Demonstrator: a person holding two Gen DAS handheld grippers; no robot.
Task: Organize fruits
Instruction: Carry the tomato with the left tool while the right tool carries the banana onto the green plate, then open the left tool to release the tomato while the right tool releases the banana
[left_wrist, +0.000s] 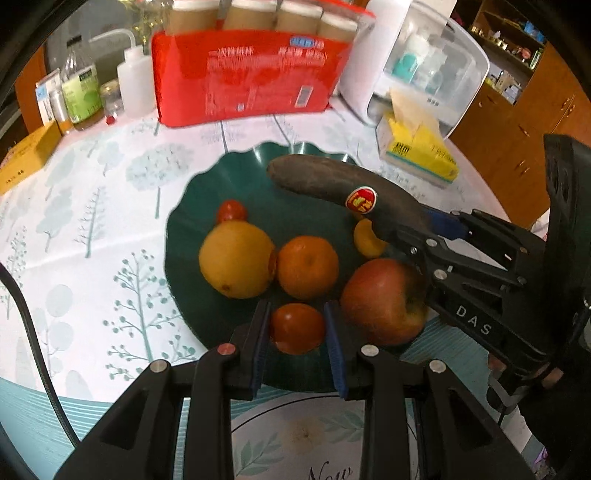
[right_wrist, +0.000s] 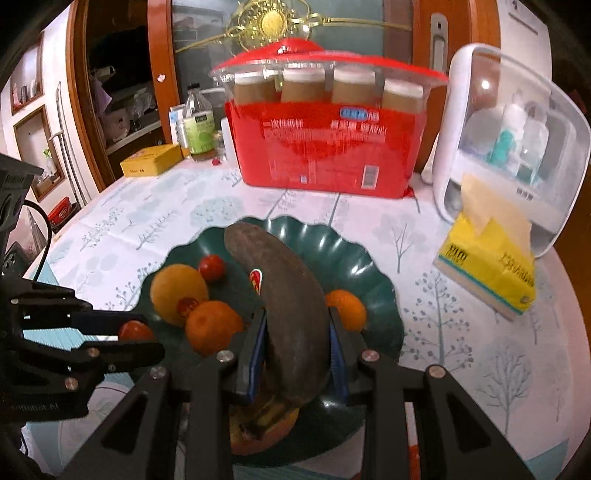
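A dark, overripe banana (right_wrist: 291, 295) hangs above the green plate (left_wrist: 207, 192), gripped near its stem end by the right gripper (right_wrist: 295, 350), whose blue-padded fingers (right_wrist: 258, 347) press against both its sides. A red sticker (left_wrist: 361, 199) shows on its skin. At the near edge of the plate, the left gripper (left_wrist: 297, 343) has its fingers (left_wrist: 260, 347) narrowed around a small red tomato (left_wrist: 297, 326), touching it on both sides.

On the plate lie a yellow lemon (left_wrist: 236, 258) at the left, an orange (left_wrist: 307, 266) just beside it, a red apple (left_wrist: 384, 301) at the near right, a cherry tomato (left_wrist: 231, 211) on the far side of the lemon, and a small orange fruit (left_wrist: 365, 238) partly hidden under the banana. The apple sits close under the right gripper's body, just right of the left gripper's fingers.

Beyond the plate on the tree-patterned counter (left_wrist: 92, 221) stand a red pack of paper cups (right_wrist: 325, 144), a white clear-fronted storage box (right_wrist: 509, 140) at the far right, and a yellow tissue pack (right_wrist: 487, 266) in front of it. At the far left are a green-labelled bottle (left_wrist: 82, 88), a white squeeze bottle (left_wrist: 135, 79) and a yellow box (right_wrist: 151, 159).
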